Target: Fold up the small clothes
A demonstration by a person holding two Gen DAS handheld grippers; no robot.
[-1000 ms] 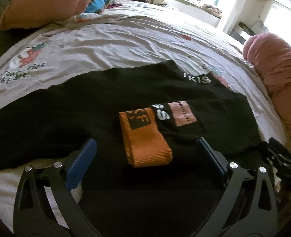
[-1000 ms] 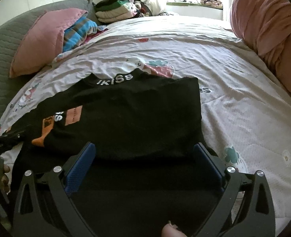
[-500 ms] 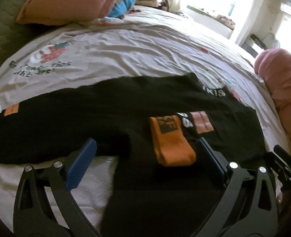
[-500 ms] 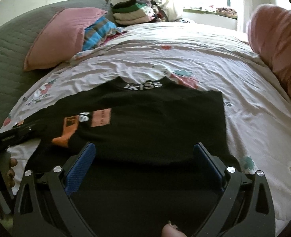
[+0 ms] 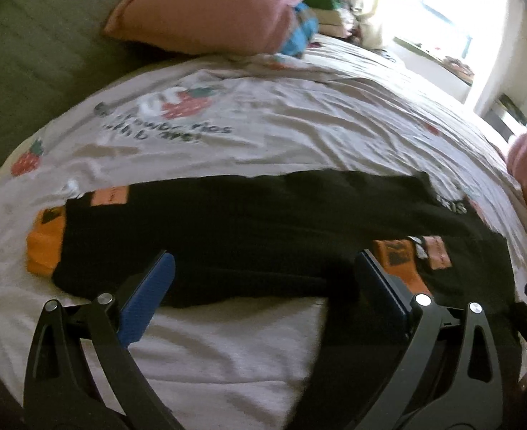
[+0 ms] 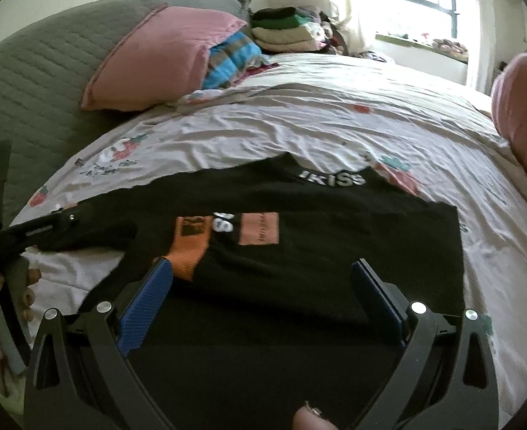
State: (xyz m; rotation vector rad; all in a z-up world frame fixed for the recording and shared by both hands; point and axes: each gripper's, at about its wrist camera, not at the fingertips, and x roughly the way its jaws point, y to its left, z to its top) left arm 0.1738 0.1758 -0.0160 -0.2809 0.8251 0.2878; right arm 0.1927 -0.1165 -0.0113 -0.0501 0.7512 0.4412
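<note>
Both my left gripper (image 5: 263, 279) and right gripper (image 6: 261, 286) hang with jaws spread wide, holding nothing. The black top (image 6: 335, 243) lies flat on the bed sheet (image 5: 299, 136). One sleeve is folded across the chest, its orange cuff (image 6: 190, 251) on top; the other sleeve (image 5: 191, 236) lies outstretched, unfolded. The hem is cut off beneath my tools.

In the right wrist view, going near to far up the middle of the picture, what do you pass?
Open right gripper → black long-sleeved top with orange cuffs → white "IKISS" collar lettering → wrinkled pale printed bedsheet → stack of folded clothes by the window.
</note>
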